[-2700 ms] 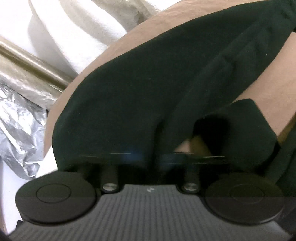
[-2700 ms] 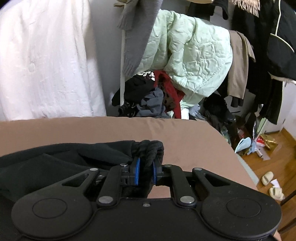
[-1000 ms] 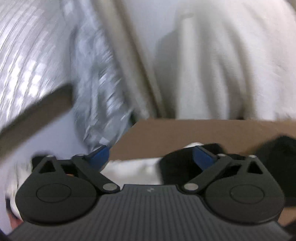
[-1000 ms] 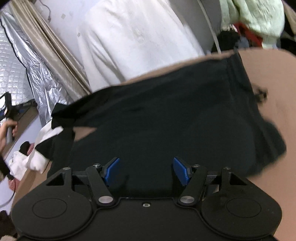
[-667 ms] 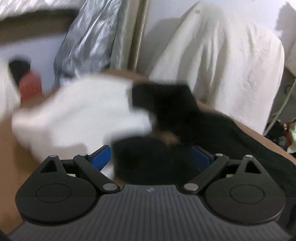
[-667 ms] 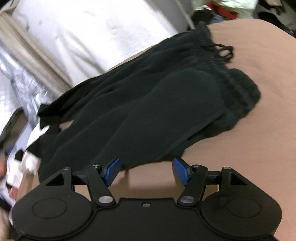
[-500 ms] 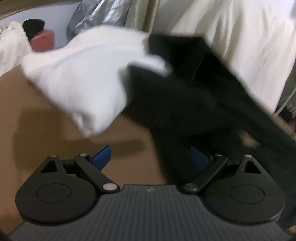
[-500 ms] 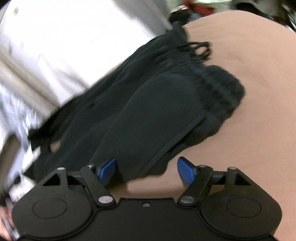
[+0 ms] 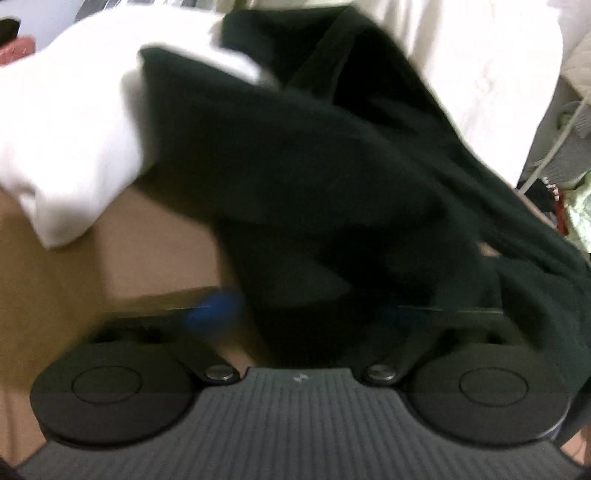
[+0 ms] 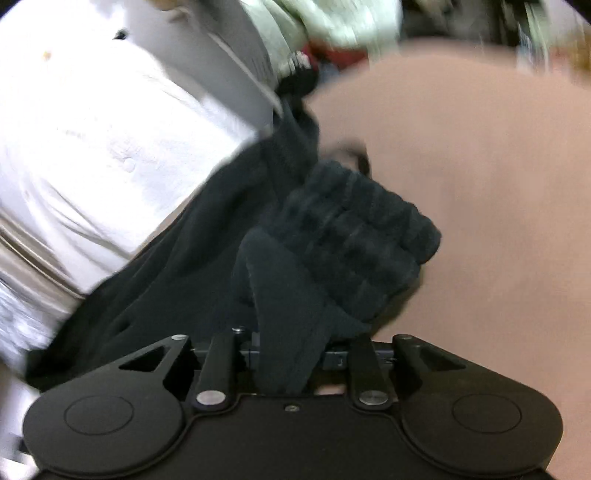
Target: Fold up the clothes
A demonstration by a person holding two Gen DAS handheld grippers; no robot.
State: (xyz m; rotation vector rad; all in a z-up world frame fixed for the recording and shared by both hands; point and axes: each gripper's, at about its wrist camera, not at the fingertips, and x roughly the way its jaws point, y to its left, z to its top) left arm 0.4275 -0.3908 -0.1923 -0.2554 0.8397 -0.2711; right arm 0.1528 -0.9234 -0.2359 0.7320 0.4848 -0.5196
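**Q:** Jaws first, left wrist view: how are they standing?

**A:** Blurred, so I cannot tell. On the left gripper (image 9: 295, 314) one blue fingertip (image 9: 216, 308) is showing as a smear at about 7 o'clock from the frame's middle; the other side is sitting under dark cloth. Whether cloth is being pinched is not readable.

**Q:** Where is the garment lying in that view?

**A:** The black garment (image 9: 332, 177) is filling the middle and running out toward 3 and 4 o'clock, draping over the gripper's right side. A white garment (image 9: 70, 122) is lying at 10 o'clock, its edge tucked under the black one. Both are resting on the brown surface (image 9: 155, 254), which is showing bare at 8 o'clock. A white sheet (image 9: 480, 66) is hanging at 1 o'clock.

**Q:** And the right wrist view?

**A:** The right gripper (image 10: 288, 360) is clamping a fold of the black garment (image 10: 177, 280); the fingers are drawn in close at 6 o'clock with the cloth rising from between them. The ribbed waistband (image 10: 354, 236) is bunching just above, near the centre, and the rest is trailing toward 8 o'clock.

**Q:** Around it?

**A:** Brown surface (image 10: 480, 177) is spreading from 1 to 4 o'clock. White sheet (image 10: 103, 122) is filling 10 o'clock, and a blurred clothes pile (image 10: 332, 29) is sitting at 12.
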